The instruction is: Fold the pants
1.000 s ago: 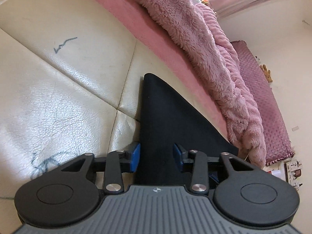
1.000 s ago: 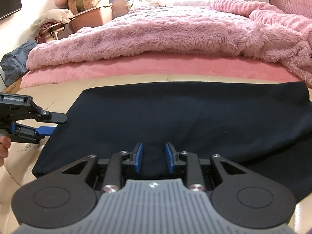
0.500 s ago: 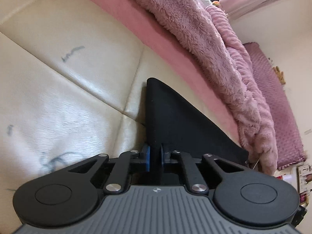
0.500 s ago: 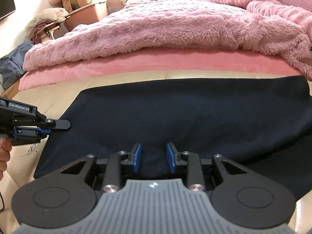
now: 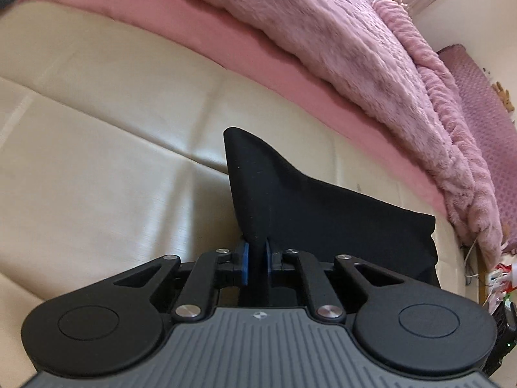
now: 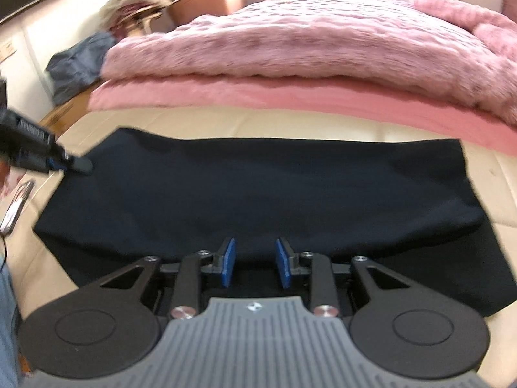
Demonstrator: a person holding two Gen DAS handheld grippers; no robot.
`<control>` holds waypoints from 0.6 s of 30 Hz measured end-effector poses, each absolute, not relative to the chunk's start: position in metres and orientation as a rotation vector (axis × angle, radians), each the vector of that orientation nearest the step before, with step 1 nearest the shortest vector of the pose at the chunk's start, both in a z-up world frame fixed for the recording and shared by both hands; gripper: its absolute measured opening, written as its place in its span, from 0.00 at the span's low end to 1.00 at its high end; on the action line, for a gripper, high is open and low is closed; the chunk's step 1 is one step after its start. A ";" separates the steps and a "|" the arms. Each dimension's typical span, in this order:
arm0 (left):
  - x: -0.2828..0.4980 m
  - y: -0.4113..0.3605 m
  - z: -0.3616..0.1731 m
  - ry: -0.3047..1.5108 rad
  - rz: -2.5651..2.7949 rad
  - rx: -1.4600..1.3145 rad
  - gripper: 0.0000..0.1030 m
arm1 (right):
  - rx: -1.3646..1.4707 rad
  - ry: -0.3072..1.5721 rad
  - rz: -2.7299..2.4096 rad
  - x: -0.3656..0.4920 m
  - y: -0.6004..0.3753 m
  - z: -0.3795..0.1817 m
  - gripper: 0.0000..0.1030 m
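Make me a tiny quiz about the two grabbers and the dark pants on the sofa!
1. True or false: the left gripper is pinching the pants.
2. What colour is the fluffy blanket behind the pants?
3. The pants lie on: A) a wooden floor, B) a cream sofa, C) a glass table?

Key: 1 true; 2 pink; 3 B.

The left gripper now has its jaws closed on the edge of the pants and lifts that corner off the cream cushion (earlier it lay flat).
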State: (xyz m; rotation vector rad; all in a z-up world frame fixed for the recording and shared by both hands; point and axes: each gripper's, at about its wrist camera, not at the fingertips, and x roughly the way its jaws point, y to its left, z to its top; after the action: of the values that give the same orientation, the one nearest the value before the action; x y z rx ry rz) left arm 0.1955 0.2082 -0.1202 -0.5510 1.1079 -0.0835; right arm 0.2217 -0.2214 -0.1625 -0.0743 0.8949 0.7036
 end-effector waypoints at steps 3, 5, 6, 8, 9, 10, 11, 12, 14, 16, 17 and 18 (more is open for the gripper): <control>0.199 0.221 -0.106 1.113 -0.071 -0.488 0.09 | -0.122 0.892 0.745 0.216 -0.205 -0.157 0.15; 0.201 0.227 -0.099 1.108 -0.069 -0.482 0.09 | -0.153 0.886 0.768 0.217 -0.193 -0.153 0.10; 0.202 0.229 -0.095 1.101 -0.073 -0.494 0.09 | -0.174 0.878 0.779 0.218 -0.185 -0.150 0.09; 0.203 0.232 -0.087 1.082 -0.089 -0.530 0.09 | -0.211 0.861 0.788 0.225 -0.170 -0.146 0.08; 0.203 0.232 -0.082 1.065 -0.103 -0.547 0.09 | -0.223 0.854 0.793 0.229 -0.162 -0.144 0.07; 0.203 0.231 -0.077 1.053 -0.111 -0.557 0.09 | -0.229 0.850 0.802 0.233 -0.155 -0.143 0.06; 0.205 0.227 -0.071 1.044 -0.117 -0.566 0.09 | -0.235 0.844 0.807 0.238 -0.148 -0.142 0.02; 0.206 0.223 -0.065 1.031 -0.129 -0.582 0.09 | -0.243 0.833 0.806 0.244 -0.140 -0.142 0.01; 0.207 0.219 -0.058 1.008 -0.156 -0.620 0.09 | -0.253 0.823 0.800 0.256 -0.123 -0.144 0.00; 0.211 0.212 -0.050 0.986 -0.187 -0.661 0.08 | -0.256 0.820 0.802 0.270 -0.106 -0.148 0.00; 0.215 0.208 -0.047 0.974 -0.200 -0.680 0.08 | -0.258 0.820 0.802 0.276 -0.099 -0.151 0.00; 0.218 0.204 -0.044 0.965 -0.211 -0.701 0.08 | -0.261 0.818 0.802 0.282 -0.092 -0.154 0.00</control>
State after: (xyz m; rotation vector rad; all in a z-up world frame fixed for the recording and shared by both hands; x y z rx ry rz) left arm 0.2177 0.2042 -0.0443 -0.7008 0.9651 -0.2105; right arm 0.2824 -0.0922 -0.1537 -0.2615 0.8180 0.8017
